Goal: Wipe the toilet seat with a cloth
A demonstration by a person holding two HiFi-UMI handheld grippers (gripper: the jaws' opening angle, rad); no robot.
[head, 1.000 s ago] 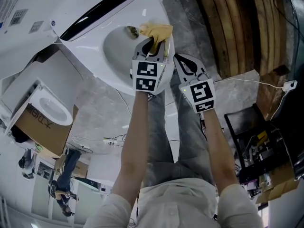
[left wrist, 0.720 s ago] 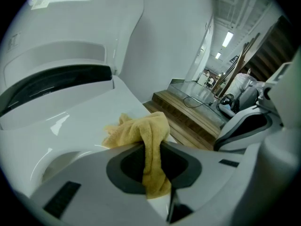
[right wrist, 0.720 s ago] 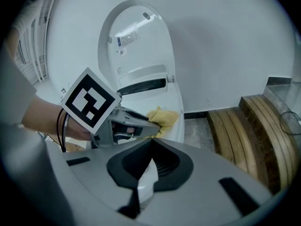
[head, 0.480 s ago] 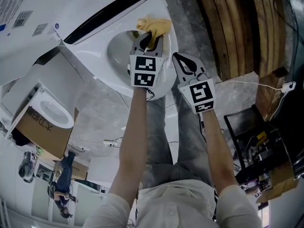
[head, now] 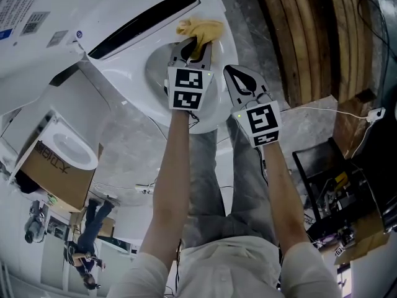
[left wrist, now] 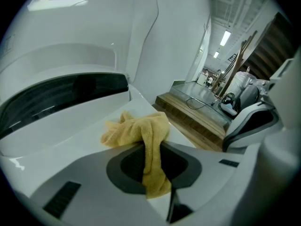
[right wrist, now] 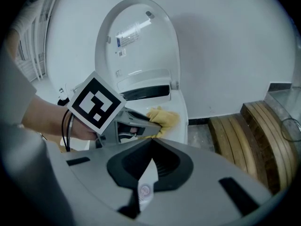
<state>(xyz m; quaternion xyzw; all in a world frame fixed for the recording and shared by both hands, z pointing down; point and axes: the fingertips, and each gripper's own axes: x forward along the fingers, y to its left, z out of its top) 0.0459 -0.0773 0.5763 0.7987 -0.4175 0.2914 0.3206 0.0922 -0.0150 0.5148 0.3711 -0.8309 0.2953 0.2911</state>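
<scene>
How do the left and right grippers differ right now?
The left gripper grips the yellow terry cloth; the right gripper holds nothing. The left gripper holds that cloth on the white toilet seat; the right gripper hangs beside it, idle. Both are shut.

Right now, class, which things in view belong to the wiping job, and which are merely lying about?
In the job: yellow cloth, toilet seat, left tongs shut on the cloth.
Lying about: wooden planks, cardboard box, white cable, right tongs, shut and empty.
</scene>
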